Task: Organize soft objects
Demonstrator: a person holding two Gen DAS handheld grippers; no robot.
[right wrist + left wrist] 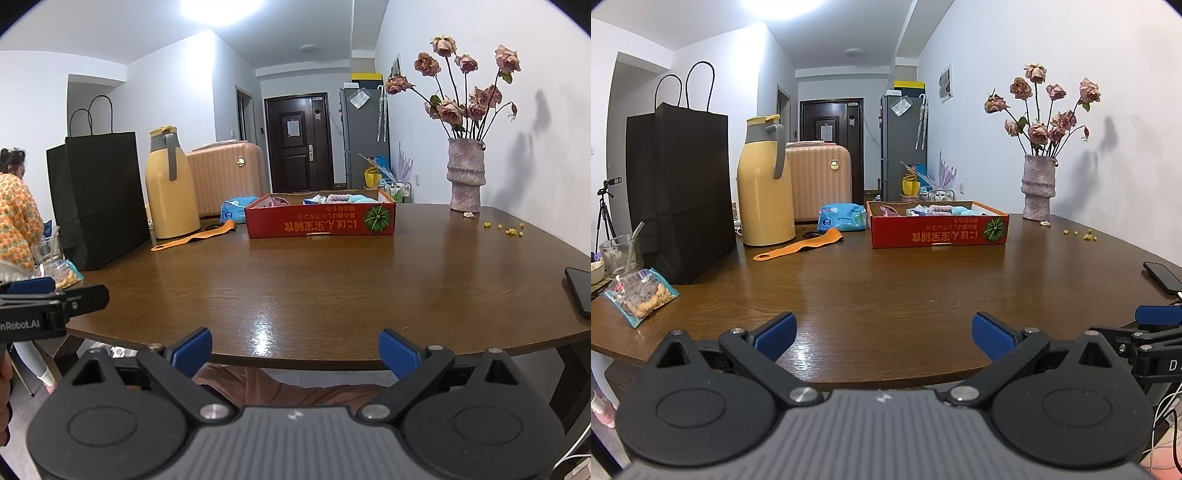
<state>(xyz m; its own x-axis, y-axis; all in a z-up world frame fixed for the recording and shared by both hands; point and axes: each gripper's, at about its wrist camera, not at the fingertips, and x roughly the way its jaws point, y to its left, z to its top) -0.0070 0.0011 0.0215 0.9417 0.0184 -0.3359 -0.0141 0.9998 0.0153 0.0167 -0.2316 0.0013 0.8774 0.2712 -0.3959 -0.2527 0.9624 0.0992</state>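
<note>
A red cardboard box (938,230) (320,220) stands at the far middle of the brown table and holds several soft items in pink, blue and white (940,209) (338,198). A blue soft pack (842,218) (233,209) lies left of the box, with an orange strap (799,249) (194,236) in front of it. My left gripper (884,338) is open over the table's near edge, nothing between its blue pads. My right gripper (295,350) is open too, at the near edge and empty. Each gripper shows at the side of the other's view.
A black paper bag (679,192) (98,199), a yellow thermos jug (764,184) (168,184) and a snack packet (641,295) stand at the left. A vase of dried roses (1038,186) (465,175) is far right, a phone (1161,277) (580,291) near right. A person sits at the left (14,214).
</note>
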